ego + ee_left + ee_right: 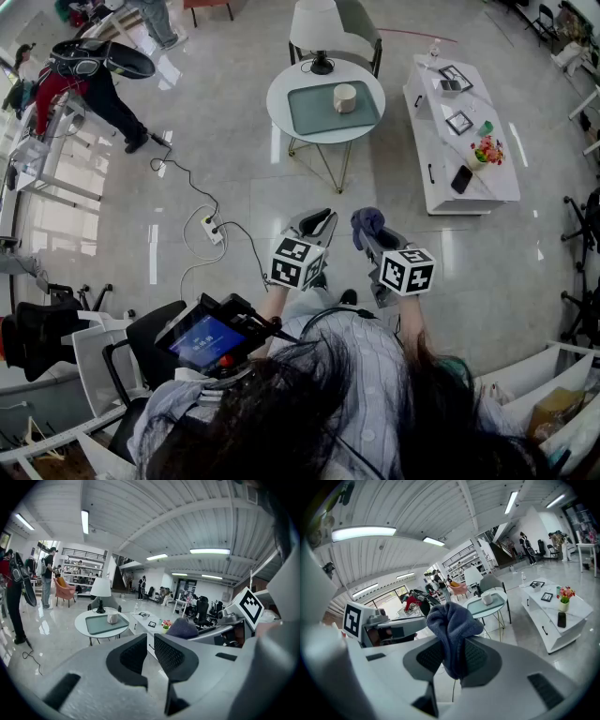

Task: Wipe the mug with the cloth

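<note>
I find the mug (345, 97) upright on the tray (317, 114) of the round tabletop (279, 86), dead ahead and well apart from both tools. The right hand-held gripper (369, 238) clamps the cloth (367, 221) (bunched above its jaws). The left hand-held gripper (317, 225) is empty, jaws narrowly parted. Neither is clearly nearer.
</note>
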The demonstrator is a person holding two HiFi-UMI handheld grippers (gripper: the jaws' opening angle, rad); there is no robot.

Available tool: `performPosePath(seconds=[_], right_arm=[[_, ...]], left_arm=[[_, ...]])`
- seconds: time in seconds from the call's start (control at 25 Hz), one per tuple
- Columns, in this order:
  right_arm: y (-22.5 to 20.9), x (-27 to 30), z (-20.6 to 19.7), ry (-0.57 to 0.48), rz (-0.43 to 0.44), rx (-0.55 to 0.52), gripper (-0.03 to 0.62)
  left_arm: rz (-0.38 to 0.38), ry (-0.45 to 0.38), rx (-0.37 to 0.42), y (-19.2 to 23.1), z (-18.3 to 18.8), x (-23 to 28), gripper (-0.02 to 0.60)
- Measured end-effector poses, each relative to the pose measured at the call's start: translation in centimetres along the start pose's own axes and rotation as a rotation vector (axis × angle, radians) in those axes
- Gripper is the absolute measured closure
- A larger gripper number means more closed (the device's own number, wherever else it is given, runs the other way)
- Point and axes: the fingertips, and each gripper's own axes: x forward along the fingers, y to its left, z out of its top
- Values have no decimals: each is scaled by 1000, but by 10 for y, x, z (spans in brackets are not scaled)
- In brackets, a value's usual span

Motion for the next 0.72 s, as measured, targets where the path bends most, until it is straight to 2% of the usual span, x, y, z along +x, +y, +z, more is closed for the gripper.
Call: performPosePath(seconds=[0.36,0.72], right_arm=[[5,-4,6,-17,16,-28,496],[17,17,19,-45,14,-22,496]], left_arm=[[25,-34,-42,-1,0,-7,526],[1,-28,-15,19,5,-7,526]])
